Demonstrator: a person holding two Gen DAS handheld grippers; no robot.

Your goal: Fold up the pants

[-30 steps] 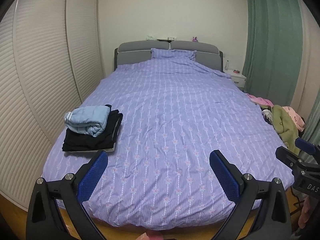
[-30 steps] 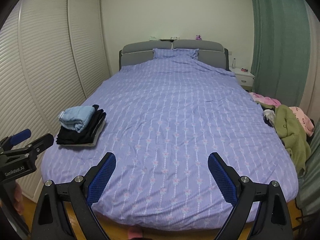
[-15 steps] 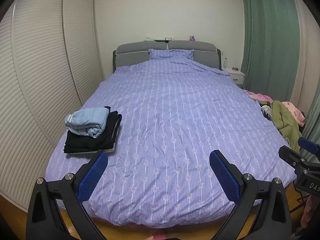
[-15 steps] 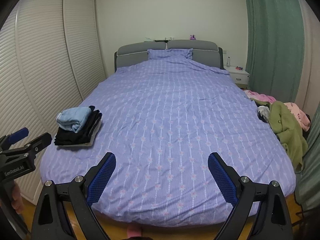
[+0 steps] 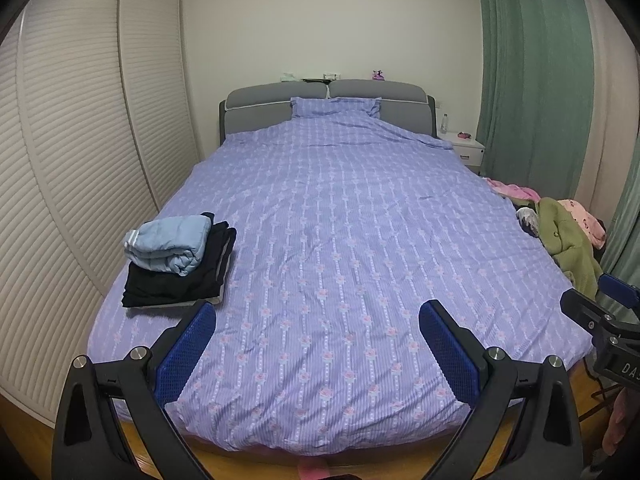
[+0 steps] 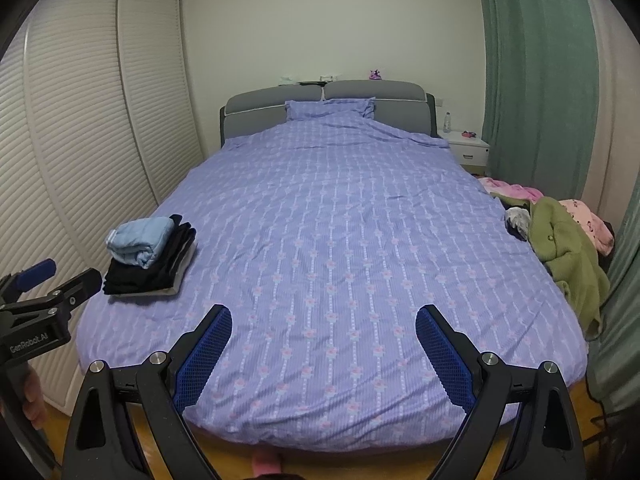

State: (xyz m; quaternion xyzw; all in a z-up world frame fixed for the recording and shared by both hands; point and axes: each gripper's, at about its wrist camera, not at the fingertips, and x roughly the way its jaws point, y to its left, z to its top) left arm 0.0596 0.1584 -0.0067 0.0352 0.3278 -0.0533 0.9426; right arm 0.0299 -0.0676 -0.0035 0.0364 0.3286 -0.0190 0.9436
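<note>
A stack of folded clothes (image 5: 176, 268) lies on the bed's left side: a light blue garment on black folded pants; it also shows in the right wrist view (image 6: 150, 256). A heap of unfolded clothes (image 5: 568, 240), green and pink, lies at the bed's right edge, also in the right wrist view (image 6: 568, 248). My left gripper (image 5: 316, 320) is open and empty above the foot of the bed. My right gripper (image 6: 322, 324) is open and empty there too.
The bed with a purple flowered cover (image 5: 340, 240) fills the middle. Louvered wardrobe doors (image 5: 80, 160) stand left. Green curtains (image 5: 532, 80) and a white nightstand (image 5: 466, 146) stand at the right. Wooden floor (image 6: 224, 456) shows below the bed's foot.
Both grippers have drawn back and risen slightly from the bed, so the room looks farther off. Both stayed open and empty.
</note>
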